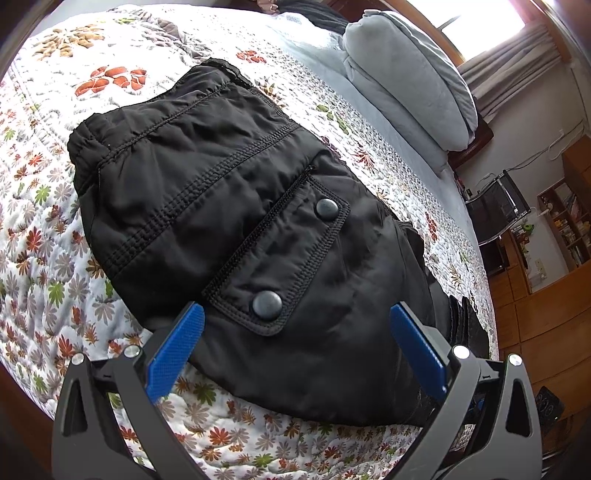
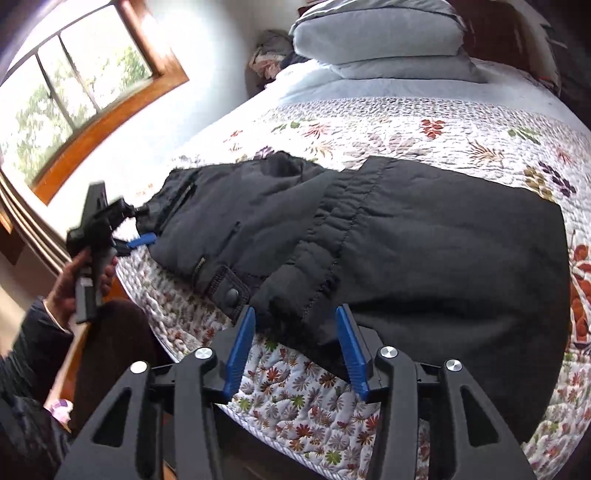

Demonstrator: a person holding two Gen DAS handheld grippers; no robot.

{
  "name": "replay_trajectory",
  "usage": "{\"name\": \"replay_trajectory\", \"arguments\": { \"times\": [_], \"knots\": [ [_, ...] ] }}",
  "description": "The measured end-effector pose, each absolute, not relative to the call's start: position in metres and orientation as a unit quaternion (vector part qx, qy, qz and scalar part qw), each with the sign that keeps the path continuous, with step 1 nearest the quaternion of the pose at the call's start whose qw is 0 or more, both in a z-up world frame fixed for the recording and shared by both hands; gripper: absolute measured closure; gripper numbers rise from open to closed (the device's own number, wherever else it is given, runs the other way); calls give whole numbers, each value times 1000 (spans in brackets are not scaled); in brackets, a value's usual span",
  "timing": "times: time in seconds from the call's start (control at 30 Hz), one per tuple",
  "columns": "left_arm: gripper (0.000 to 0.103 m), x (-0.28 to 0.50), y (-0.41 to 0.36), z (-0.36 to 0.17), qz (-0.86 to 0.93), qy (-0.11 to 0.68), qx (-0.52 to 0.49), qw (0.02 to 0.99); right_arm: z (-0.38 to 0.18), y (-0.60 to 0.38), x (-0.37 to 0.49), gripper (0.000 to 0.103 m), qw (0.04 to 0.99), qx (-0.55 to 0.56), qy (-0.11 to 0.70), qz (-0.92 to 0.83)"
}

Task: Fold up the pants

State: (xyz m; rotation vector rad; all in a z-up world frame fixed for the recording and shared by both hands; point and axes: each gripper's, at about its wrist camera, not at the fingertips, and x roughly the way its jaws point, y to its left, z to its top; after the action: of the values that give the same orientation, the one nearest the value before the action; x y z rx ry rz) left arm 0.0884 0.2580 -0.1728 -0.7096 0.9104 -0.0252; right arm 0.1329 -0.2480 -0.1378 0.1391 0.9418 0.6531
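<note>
Black padded pants lie folded on the floral quilt, a snap-button pocket flap facing up. My left gripper is open, its blue fingers astride the near end of the pants, holding nothing. In the right wrist view the pants lie across the quilt with a folded layer on top. My right gripper is open, its jaws either side of the near fold edge, gripping nothing. The left gripper shows at the pants' left end, held by a hand.
Grey pillows are stacked at the head of the bed and also show in the right wrist view. The bed's edge is at left, below a wooden-framed window. Wooden shelves and a chair stand beside the bed.
</note>
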Motion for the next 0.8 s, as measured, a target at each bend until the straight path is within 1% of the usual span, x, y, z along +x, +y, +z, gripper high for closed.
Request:
{"name": "replay_trajectory", "arguments": {
  "times": [0.03, 0.1, 0.13, 0.17, 0.23, 0.33, 0.4, 0.5, 0.6, 0.63, 0.67, 0.7, 0.77, 0.8],
  "knots": [
    [3, 88, 258, -173, -12, 431, -335, 838, -132, -265, 135, 48, 839, 95, 442, 304],
    [3, 89, 258, -172, -12, 432, -334, 838, -126, -303, 141, 42, 840, 150, 440, 281],
    [3, 90, 257, -173, -12, 433, -334, 837, -124, -327, 145, 42, 841, 179, 438, 263],
    [3, 91, 257, -173, -11, 434, -334, 837, -125, -348, 149, 39, 841, 201, 440, 244],
    [3, 91, 257, -173, -8, 434, -333, 837, -132, -390, 160, 34, 833, 236, 456, 208],
    [3, 91, 255, -173, -4, 436, -326, 839, -153, -436, 175, 31, 814, 269, 484, 177],
    [3, 91, 252, -173, 0, 437, -318, 841, -171, -452, 185, 30, 791, 293, 502, 188],
    [3, 92, 249, -172, 6, 441, -311, 842, -195, -458, 193, 30, 759, 340, 509, 221],
    [3, 93, 247, -171, 11, 443, -306, 843, -211, -449, 202, 31, 736, 352, 522, 248],
    [3, 94, 246, -171, 12, 444, -305, 842, -214, -445, 204, 31, 736, 347, 524, 251],
    [3, 94, 246, -171, 14, 445, -305, 842, -217, -441, 206, 36, 737, 341, 526, 254],
    [3, 95, 246, -171, 15, 446, -304, 842, -219, -436, 207, 40, 740, 332, 527, 255],
    [3, 95, 246, -172, 18, 447, -303, 841, -222, -432, 208, 51, 746, 319, 527, 253],
    [3, 95, 246, -172, 19, 447, -304, 841, -221, -433, 208, 55, 748, 318, 524, 256]
  ]
}}
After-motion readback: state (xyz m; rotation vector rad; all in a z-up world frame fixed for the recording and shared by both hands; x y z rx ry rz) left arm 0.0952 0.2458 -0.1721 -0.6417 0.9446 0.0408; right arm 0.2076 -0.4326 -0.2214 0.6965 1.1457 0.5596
